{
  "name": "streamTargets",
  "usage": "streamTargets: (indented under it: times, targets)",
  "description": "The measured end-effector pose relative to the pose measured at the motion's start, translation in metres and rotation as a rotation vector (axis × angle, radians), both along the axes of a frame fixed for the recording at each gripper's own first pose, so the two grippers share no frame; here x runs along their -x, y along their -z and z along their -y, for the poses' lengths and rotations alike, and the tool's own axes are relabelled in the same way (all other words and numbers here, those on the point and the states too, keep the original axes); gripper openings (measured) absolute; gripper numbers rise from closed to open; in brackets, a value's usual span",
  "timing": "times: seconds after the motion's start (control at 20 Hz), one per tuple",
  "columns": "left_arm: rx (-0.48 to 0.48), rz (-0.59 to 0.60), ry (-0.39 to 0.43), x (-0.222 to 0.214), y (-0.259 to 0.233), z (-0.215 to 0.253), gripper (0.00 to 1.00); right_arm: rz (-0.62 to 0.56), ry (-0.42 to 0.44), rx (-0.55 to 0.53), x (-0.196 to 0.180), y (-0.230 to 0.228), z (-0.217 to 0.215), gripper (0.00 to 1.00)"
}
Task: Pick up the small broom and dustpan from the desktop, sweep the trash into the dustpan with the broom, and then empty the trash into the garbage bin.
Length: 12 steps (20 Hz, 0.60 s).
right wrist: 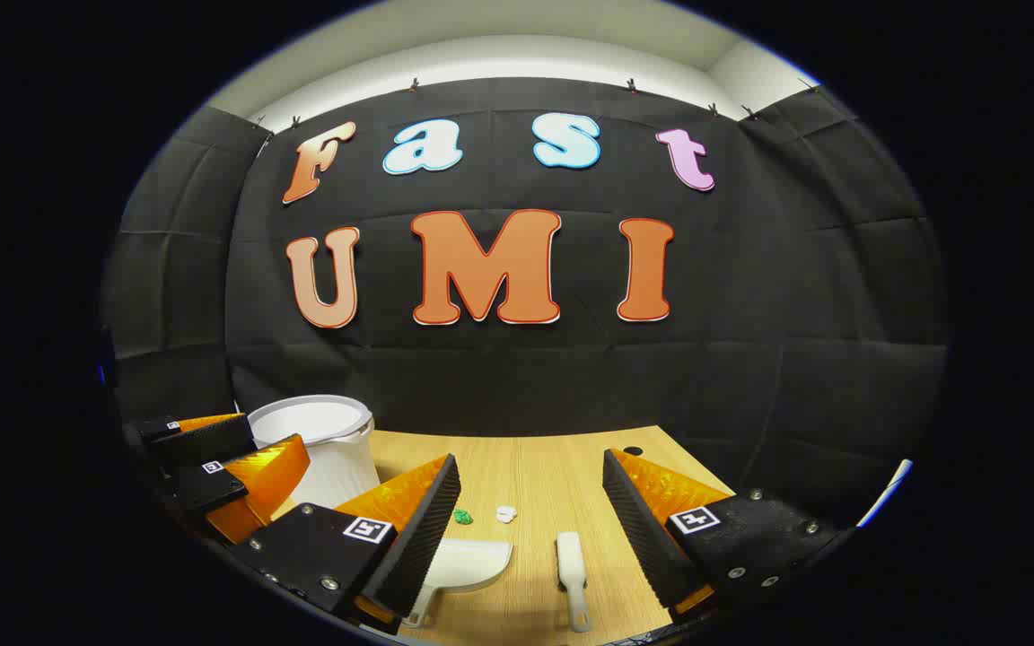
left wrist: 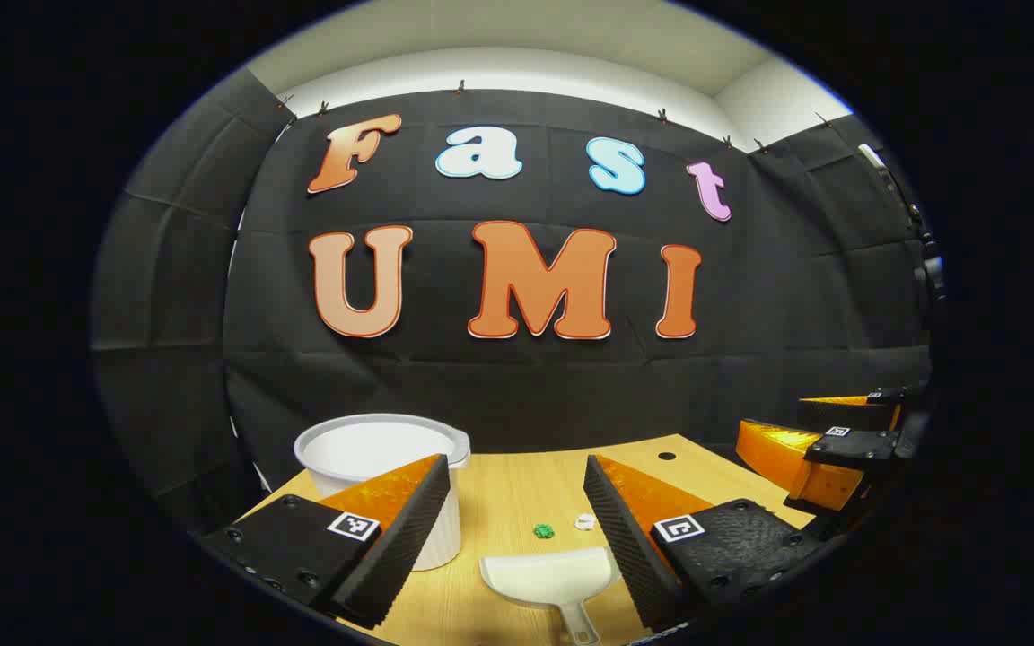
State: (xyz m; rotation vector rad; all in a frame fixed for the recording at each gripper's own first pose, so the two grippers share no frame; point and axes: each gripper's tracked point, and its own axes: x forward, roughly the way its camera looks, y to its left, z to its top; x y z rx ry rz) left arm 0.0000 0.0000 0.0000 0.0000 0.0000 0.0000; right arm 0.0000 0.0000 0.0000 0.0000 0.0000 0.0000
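Note:
A white dustpan (left wrist: 553, 579) lies on the wooden desk (left wrist: 526, 489), handle toward me, between the spread fingers of my left gripper (left wrist: 517, 529), which is open and empty. Just past it sit a green scrap (left wrist: 543, 531) and a white scrap (left wrist: 583, 521). In the right gripper view the small white broom (right wrist: 571, 574) lies flat between the fingers of my right gripper (right wrist: 530, 529), also open and empty. There the dustpan (right wrist: 468, 565) shows partly behind the left finger, with the green scrap (right wrist: 462, 517) and white scrap (right wrist: 505, 513) beyond.
A white garbage bin (left wrist: 387, 475) stands at the desk's far left; it appears as the bin (right wrist: 324, 449) in the right gripper view. The other gripper (left wrist: 827, 449) hangs at the right edge. A dark hole (left wrist: 666, 456) marks the desk's far right.

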Motion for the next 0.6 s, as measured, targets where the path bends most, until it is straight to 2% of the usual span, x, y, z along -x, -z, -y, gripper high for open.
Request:
streamTargets:
  times: [0.4,0.6]
  targets:
    - [0.028,-0.004,-0.112,0.012,0.003,-0.04,0.95,0.026,-0.053,-0.001,0.001,-0.008,-0.016,0.96]
    - [0.017,-0.008,-0.121,0.016,0.004,-0.037,0.95,0.007,-0.074,-0.005,0.001,-0.003,-0.018,0.96]
